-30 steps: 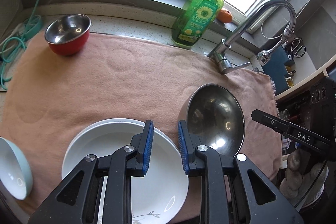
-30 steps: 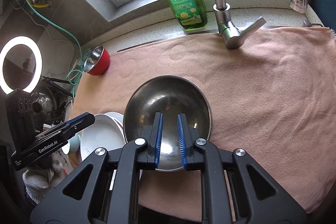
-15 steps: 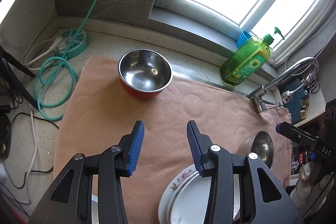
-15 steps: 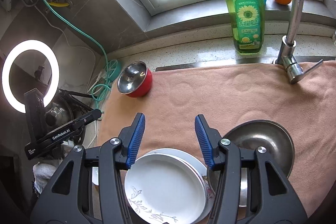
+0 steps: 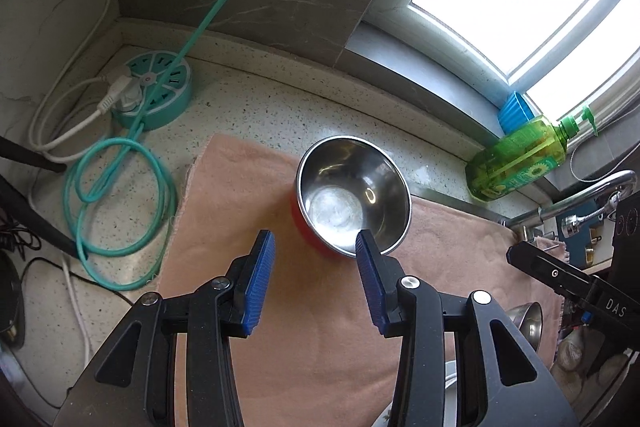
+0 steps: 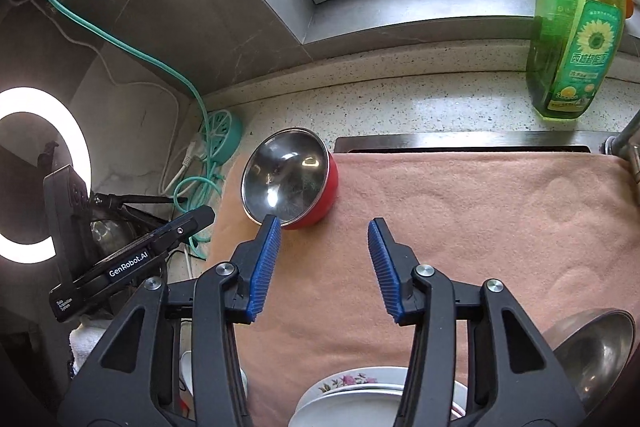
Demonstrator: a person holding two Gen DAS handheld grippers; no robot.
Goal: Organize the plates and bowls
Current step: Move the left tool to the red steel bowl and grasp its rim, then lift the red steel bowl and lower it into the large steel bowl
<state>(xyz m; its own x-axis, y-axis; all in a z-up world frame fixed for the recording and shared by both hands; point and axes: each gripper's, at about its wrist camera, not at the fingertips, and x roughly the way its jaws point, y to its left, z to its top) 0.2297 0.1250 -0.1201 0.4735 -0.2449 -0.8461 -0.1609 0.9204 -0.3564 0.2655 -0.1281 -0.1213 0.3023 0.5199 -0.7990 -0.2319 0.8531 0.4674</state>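
A red bowl with a steel inside (image 5: 352, 195) stands on the pink towel (image 5: 312, 339) near its far left corner; it also shows in the right wrist view (image 6: 290, 183). My left gripper (image 5: 314, 247) is open and empty, its right fingertip at the bowl's near rim. My right gripper (image 6: 324, 231) is open and empty, its left fingertip just in front of the bowl. A stack of white plates with a flower rim (image 6: 356, 395) lies below the right gripper. A large steel bowl (image 6: 596, 351) sits at the lower right, also seen in the left wrist view (image 5: 528, 323).
A green soap bottle (image 6: 576, 35) stands by the window sill, and a tap (image 5: 580, 195) is at the right. A teal power hub (image 5: 154, 95) and coiled teal cable (image 5: 120, 207) lie on the counter left of the towel. A ring light (image 6: 36, 175) glows at far left.
Both grippers opened and moved up and left toward the red bowl. The right gripper let go of the large steel bowl, which now sits beside the plate stack.
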